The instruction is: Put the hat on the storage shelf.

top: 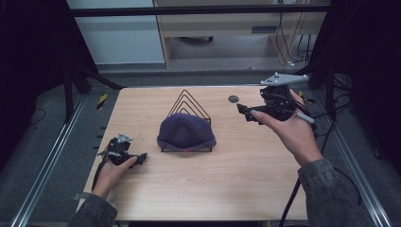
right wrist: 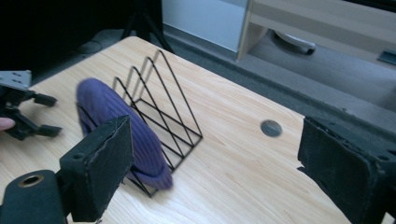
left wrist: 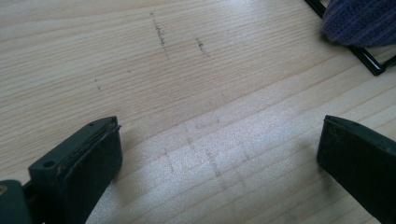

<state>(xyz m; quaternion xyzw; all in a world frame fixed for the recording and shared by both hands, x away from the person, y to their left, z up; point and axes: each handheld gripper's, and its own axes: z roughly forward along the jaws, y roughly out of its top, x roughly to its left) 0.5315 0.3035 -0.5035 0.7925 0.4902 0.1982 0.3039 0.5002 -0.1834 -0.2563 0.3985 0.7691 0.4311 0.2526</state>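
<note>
A dark purple knit beanie (top: 186, 131) sits over the front of a black wire rack (top: 189, 103) in the middle of the wooden table (top: 246, 179). My left gripper (top: 141, 158) rests low on the table to the left of the beanie, open with nothing between its jaws. In the left gripper view the beanie's edge (left wrist: 359, 21) and a rack wire (left wrist: 369, 60) lie at the top right. My right gripper (top: 244, 112) is held above the table to the right of the rack, open and empty. The right gripper view faces the beanie (right wrist: 119, 126) and the rack (right wrist: 163, 102).
A round dark hole (top: 233, 99) marks the table behind the right gripper's jaws. Metal rails (top: 47, 165) run along both sides of the table. A low cabinet and cables (top: 288, 42) stand beyond the far edge. The left gripper (right wrist: 44, 114) appears in the right gripper view.
</note>
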